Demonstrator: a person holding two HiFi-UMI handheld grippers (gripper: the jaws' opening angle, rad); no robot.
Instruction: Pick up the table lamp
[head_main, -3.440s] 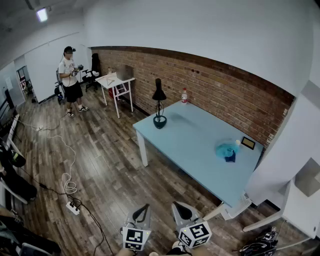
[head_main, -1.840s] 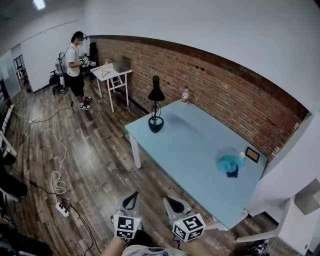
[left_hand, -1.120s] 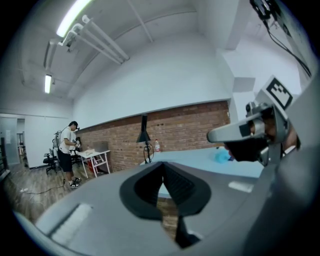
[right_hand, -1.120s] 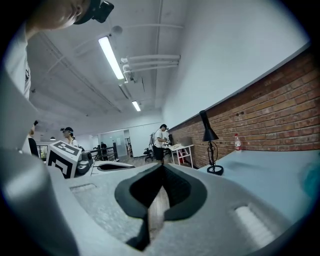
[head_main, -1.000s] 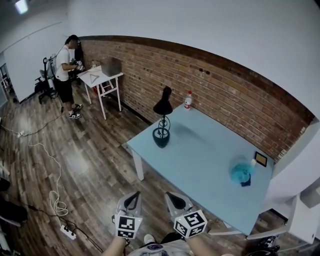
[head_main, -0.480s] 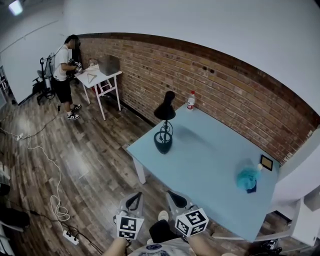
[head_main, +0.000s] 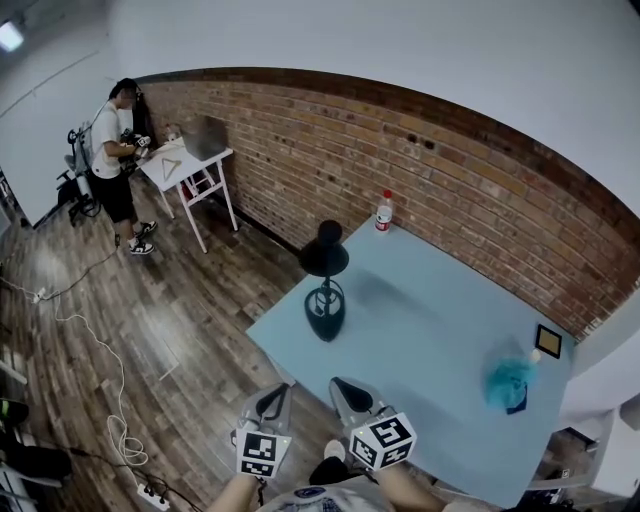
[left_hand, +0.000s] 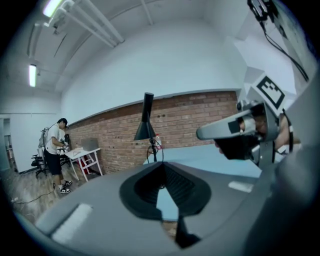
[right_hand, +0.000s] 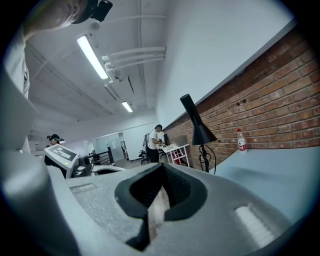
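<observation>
Distance to the table lamp (head_main: 325, 305) ahead of the jaws is reduced. Left gripper (head_main: 277, 393) and right gripper (head_main: 343, 386) are kept closed, empty.

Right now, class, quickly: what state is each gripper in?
Grey left gripper: closed, holding nothing.
Grey right gripper: closed, holding nothing.

Grey left gripper (head_main: 274, 394) and right gripper (head_main: 344, 387), black-padded, each bear a black-and-white marker cube (head_main: 261, 453)

On the table (head_main: 430, 335) the table lamp (head_main: 325, 316) stands at the left corner, a bottle (head_main: 383, 212) behind it.
</observation>
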